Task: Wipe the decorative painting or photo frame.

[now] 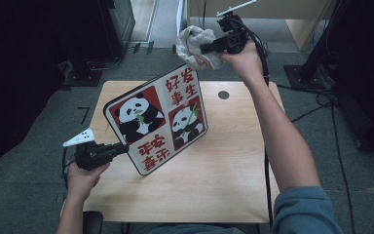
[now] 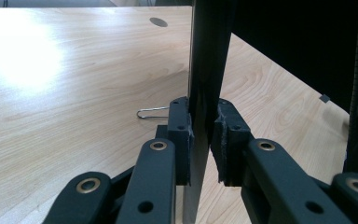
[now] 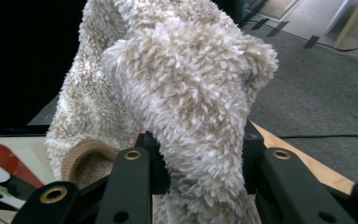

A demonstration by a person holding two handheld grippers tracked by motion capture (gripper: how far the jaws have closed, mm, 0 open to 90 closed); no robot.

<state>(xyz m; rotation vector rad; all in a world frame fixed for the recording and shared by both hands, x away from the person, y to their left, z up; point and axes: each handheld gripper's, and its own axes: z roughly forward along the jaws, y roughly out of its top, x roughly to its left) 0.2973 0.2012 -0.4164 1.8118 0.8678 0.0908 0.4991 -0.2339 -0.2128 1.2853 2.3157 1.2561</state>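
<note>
We hold the panda board (image 1: 158, 117) up off the table (image 1: 224, 165) with the left gripper (image 1: 121, 149), its jaws pinching the near-left edge so the printed face tilts up toward us — free for wiping, we judge. The right gripper (image 1: 208, 48), pressed together on the fluffy cloth (image 1: 195, 44), hangs at the board's far-right corner, ready to sweep down. The board's long axis runs from near left to far right, rising toward the cloth — its thin edge stands upright between the left jaws.

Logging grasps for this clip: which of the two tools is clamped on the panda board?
The left tool, low at the table's near-left, pinches the panda board by its edge. The right tool holds a fluffy cloth above the far edge instead.
</note>
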